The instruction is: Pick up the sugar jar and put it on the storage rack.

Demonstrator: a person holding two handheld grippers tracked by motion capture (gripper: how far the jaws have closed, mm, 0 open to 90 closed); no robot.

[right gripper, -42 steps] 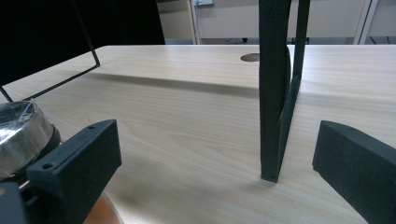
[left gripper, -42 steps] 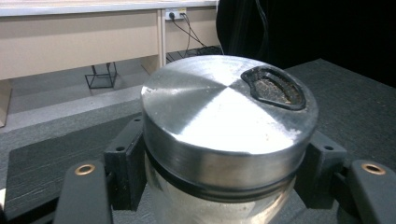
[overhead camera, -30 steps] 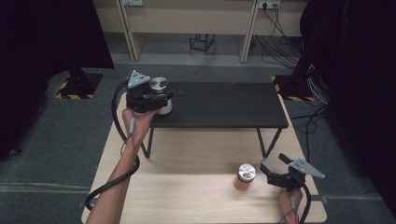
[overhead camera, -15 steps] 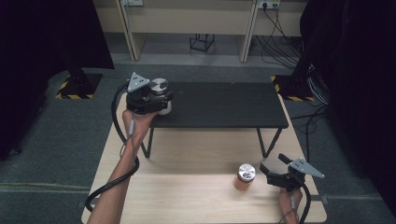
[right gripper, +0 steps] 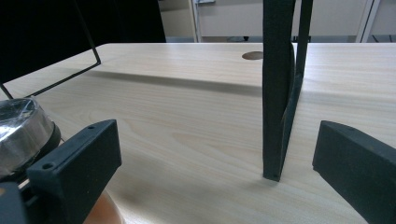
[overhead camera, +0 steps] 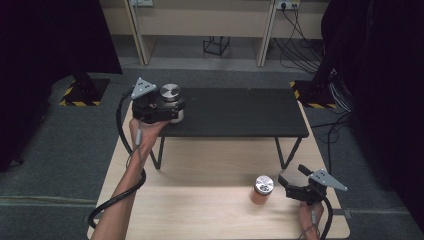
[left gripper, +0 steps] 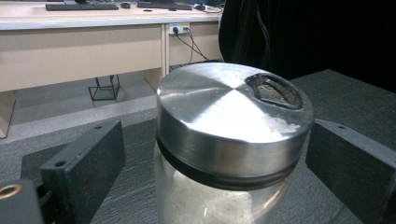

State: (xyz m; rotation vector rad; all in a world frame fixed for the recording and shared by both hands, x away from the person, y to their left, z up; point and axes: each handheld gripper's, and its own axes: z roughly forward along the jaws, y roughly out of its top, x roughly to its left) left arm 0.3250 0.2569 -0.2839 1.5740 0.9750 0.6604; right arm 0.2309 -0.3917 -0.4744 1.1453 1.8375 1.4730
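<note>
High view: I see the black shelf (overhead camera: 235, 112) standing on the wooden table (overhead camera: 200, 205), a clear glass jar (overhead camera: 170, 100) set on its left end. My left gripper (overhead camera: 170, 107) has just been opening, its jaws apart around the jar. My right gripper (overhead camera: 292, 187) waits, jaws apart, beside the orange jar (overhead camera: 262, 190).

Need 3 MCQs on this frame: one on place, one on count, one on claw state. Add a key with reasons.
1. Where does the clear jar stand?
A. on the black raised shelf
B. on the floor
C. on the wooden table

2. How many metal-lidded jars are in the high view?
A. one
B. two
C. four

3. How is the left claw set at the clear jar?
A. clamped on the lid
B. open, one jaw on each side, gaps showing
C. shut, away from it

Key: 1 A, the high view shows it at the shelf's left end. 2 B, the clear jar and the orange jar near the right claw. 3 B, the left gripper view shows gaps on both sides; the jaws have just been opening.
</note>
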